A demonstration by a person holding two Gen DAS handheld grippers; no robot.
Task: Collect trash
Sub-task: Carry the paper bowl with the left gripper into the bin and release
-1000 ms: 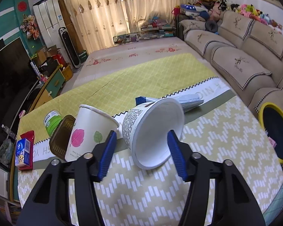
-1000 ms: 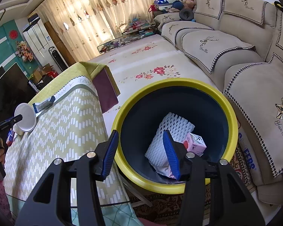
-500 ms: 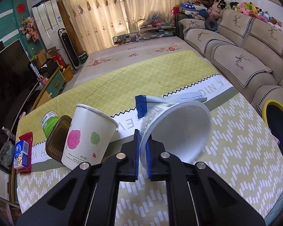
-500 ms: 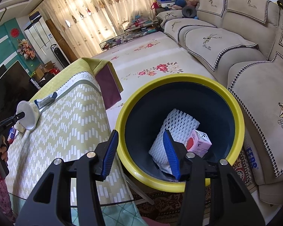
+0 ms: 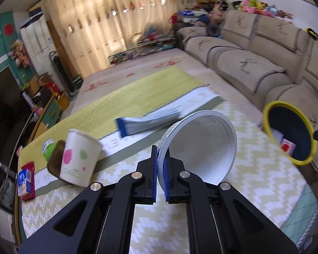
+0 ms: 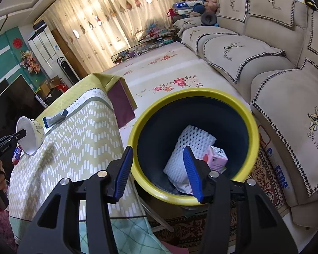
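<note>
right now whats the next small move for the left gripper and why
Probably carry the bowl across to the bin. The left gripper is shut on its rim, the bowl is tilted off the table, and the bin stands open past the table's edge.

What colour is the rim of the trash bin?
Yellow, around the dark navy round plastic trash bin; clearest in the right wrist view.
</note>
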